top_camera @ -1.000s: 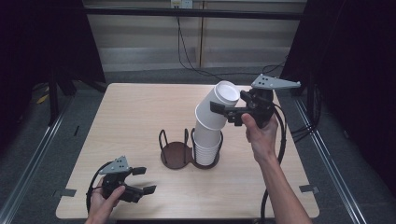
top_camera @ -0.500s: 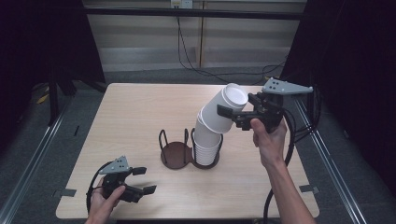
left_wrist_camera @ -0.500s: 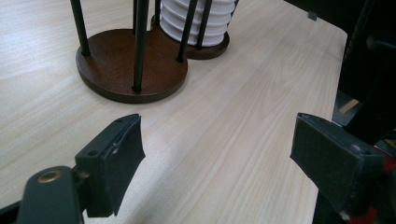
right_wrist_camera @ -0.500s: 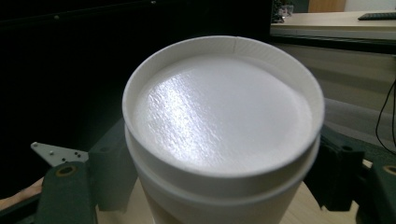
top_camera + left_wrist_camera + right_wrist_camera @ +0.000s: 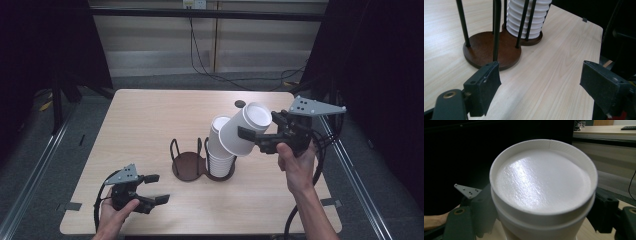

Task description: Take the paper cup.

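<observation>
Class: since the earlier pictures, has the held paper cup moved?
Yes. The cup in the right gripper has shifted right, away from the stack in the holder.

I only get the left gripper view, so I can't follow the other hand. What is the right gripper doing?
Observer: The right gripper is clamped on a white cup, held up off the table.
Operator: Where is that cup relative to the cup stack in the holder?
Observer: It is tilted beside the stack's top. I cannot tell whether they touch.
Operator: Which end faces the right gripper's camera?
Observer: The cup's closed base.
</observation>
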A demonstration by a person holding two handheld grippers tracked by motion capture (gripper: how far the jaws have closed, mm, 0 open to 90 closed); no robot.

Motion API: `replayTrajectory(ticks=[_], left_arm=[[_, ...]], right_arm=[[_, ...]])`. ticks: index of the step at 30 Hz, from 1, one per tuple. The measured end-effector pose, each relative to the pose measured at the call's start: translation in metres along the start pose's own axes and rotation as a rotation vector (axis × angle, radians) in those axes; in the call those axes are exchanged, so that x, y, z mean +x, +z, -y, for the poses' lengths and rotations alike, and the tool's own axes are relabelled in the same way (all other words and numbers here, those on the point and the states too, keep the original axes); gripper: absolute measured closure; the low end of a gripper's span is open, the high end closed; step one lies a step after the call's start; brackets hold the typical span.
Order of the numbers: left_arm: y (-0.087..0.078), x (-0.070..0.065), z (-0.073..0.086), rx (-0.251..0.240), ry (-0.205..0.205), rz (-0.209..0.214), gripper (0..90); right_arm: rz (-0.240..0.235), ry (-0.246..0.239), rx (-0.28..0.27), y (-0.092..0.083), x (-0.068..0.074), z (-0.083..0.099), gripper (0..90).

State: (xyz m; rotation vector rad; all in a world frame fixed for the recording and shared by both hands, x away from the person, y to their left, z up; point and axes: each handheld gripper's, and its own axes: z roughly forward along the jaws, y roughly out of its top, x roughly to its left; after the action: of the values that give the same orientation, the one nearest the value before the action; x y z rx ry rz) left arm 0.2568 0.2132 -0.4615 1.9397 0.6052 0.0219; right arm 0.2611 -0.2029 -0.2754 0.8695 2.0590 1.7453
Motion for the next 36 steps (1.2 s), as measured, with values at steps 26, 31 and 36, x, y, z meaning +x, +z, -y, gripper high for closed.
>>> replayTrajectory(ticks=[26, 31, 36], left_arm=[[0.023, -0.029, -0.060, -0.108, 0.137, 0.128, 16.0], [0.027, -0.031, -0.071, -0.129, 0.153, 0.147, 15.9], [0.030, -0.033, -0.080, -0.129, 0.168, 0.159, 15.9]], right_arm=[[-0.116, 0.025, 0.110, 0.027, 0.020, 0.046, 23.4], [-0.140, 0.033, 0.129, 0.038, 0.021, 0.055, 23.5], [-0.153, 0.033, 0.149, 0.045, 0.022, 0.059, 23.5]])
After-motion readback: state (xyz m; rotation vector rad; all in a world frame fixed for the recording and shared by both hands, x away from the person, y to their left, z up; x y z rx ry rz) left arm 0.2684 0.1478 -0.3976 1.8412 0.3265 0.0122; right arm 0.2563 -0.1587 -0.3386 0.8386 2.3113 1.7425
